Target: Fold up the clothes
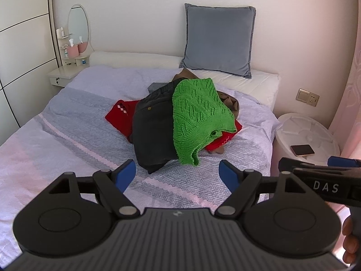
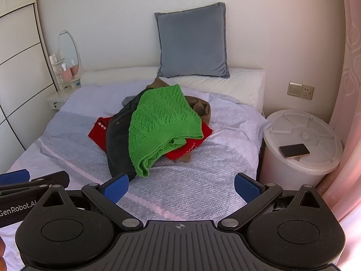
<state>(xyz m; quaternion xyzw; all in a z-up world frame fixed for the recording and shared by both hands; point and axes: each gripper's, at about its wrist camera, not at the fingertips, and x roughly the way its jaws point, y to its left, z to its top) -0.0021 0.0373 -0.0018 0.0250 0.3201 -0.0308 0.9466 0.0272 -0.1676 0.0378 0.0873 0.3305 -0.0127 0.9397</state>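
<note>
Several garments lie heaped on the bed (image 1: 67,122), and much of the heap is hidden by its own layers. A green knit sweater (image 1: 198,115) drapes over the top, covering most of a red knit piece (image 1: 123,116), of which only a left corner with a small diamond pattern and a right edge show. Dark trousers (image 1: 153,131) lie beside and partly under the green knit. A brown garment (image 1: 230,101) peeks out behind and at the near right foot of the pile; its shape cannot be made out. A grey scrap at the back of the heap is too covered to identify.

Behind the pile a grey cushion (image 1: 218,38) leans on the wall above white pillows. A white round bin (image 2: 302,140) with a phone (image 2: 294,150) on its lid stands beside the bed, cut off in the left wrist view by the right gripper's body.

Both tools hover above the bedspread, short of the clothes. The left gripper (image 1: 177,174) has its blue pads spread wide with nothing between them; the trousers' near corner lies just beyond the gap. The right gripper (image 2: 180,187) is likewise spread and empty, with the green sweater's hanging end just ahead of its left pad. A hand (image 1: 349,241) shows only at the frame edge.
</note>
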